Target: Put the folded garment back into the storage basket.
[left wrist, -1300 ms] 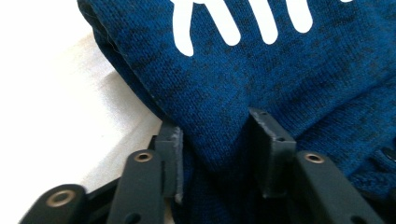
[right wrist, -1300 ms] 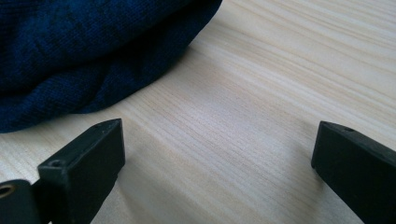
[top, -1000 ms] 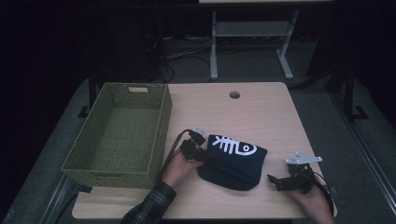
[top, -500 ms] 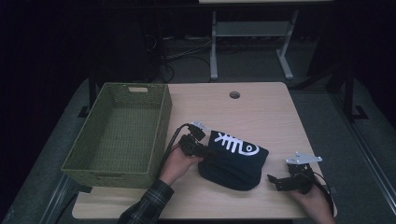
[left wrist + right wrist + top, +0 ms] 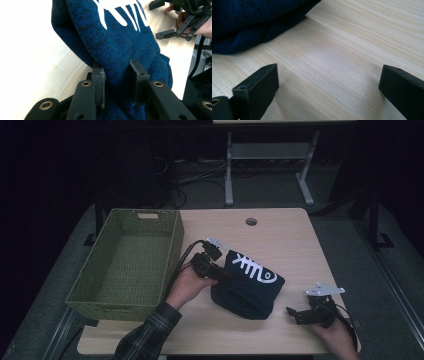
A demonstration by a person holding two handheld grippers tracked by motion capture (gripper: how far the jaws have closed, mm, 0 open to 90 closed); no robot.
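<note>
pinching a fold of the dark blue knit sweater (image 5: pixel 117 47), the left gripper (image 5: pixel 212 269) has dragged its near edge up and toward the green woven basket (image 5: pixel 125 265) since a second ago, so the garment now bunches on the table (image 5: pixel 290 235) just beside the basket, not yet inside; the right gripper (image 5: pixel 306 314) waits apart, jaws spread wide over bare wood

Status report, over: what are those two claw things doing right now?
Left gripper clamped on blue sweater. Right gripper open, over bare table. Green basket alongside, nothing blocking.
</note>
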